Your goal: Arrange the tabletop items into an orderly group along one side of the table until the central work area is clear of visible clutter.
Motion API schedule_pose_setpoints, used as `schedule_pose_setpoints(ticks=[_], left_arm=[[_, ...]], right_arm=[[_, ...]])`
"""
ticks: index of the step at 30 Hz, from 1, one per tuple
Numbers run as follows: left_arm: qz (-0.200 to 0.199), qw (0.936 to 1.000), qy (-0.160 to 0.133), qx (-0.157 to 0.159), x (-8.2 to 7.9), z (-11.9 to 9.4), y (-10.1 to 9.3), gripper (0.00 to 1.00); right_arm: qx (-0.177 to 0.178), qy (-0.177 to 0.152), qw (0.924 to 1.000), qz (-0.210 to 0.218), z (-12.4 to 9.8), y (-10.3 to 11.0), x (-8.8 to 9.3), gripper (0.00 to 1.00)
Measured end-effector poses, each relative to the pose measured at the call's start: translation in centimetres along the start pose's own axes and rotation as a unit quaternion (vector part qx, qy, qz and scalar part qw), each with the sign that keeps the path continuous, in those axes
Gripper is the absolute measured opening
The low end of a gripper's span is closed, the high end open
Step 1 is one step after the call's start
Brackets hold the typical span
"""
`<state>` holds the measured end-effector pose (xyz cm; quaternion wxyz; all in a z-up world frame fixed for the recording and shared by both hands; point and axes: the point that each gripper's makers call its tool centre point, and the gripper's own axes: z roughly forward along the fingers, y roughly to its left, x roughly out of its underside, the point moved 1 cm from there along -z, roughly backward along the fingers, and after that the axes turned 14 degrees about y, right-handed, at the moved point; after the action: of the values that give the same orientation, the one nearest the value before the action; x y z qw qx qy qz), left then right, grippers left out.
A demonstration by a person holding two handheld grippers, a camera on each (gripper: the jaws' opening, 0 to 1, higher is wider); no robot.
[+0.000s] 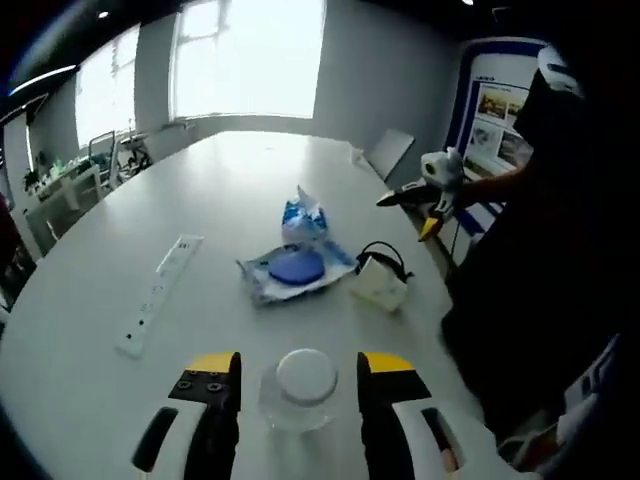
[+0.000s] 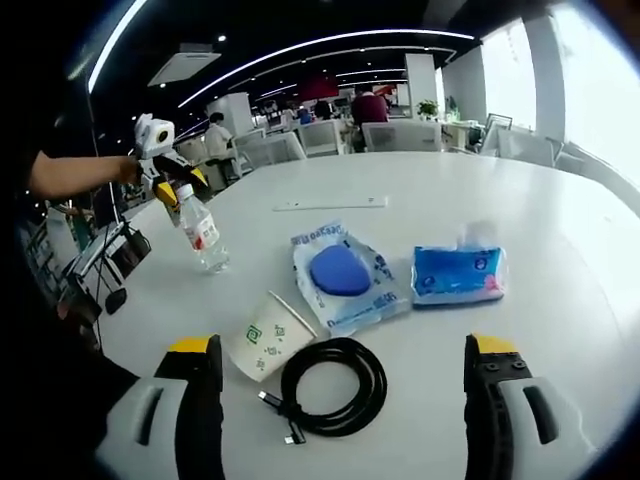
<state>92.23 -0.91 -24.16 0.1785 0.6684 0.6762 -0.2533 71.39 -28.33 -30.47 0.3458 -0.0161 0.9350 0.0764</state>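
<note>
Left gripper clamped on bottle; right gripper spread wide and empty.

We judge the right hand nearer the clutter: cable lies dead ahead at 12 o'clock between its jaws, cup tipped at 11, long axis toward 1, pouch and tissues beyond on the table.

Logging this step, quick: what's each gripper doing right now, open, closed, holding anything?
Left gripper: closed on the water bottle, jaws at either side of it.
Right gripper: open, holding nothing; the coiled black cable lies between its jaws.
</note>
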Motion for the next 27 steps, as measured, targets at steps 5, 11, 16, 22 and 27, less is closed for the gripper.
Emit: schedule_pose_setpoints(ticks=[5,11,16,22,27], left_arm=[[-0.056,0.9971,-0.043,-0.030,-0.3,-1.1,0.9,0.54],[-0.088,0.9925,-0.057,-0.062,0.3,-1.9,0.2,0.59],[-0.122,0.9852,-0.083,-0.087,0.3,-2.7,-0.7,0.63],[-0.158,0.9751,-0.109,-0.111,0.5,-3.3,-2.4,0.69],[-0.190,0.9620,-0.133,-0.143,0.9,-3.6,-4.0,0.70]], right_arm=[[-0.008,-0.013,0.9999,0.005,-0.1,-0.1,-0.6,0.98],[-0.021,-0.023,0.9995,-0.001,0.0,0.0,-1.2,0.99],[-0.032,-0.027,0.9991,-0.007,-0.2,0.1,-1.5,1.00],[-0.041,-0.028,0.9987,-0.015,-0.5,-0.3,-1.9,1.00],[-0.049,-0.028,0.9981,-0.024,-0.6,-0.5,-2.1,1.00]])
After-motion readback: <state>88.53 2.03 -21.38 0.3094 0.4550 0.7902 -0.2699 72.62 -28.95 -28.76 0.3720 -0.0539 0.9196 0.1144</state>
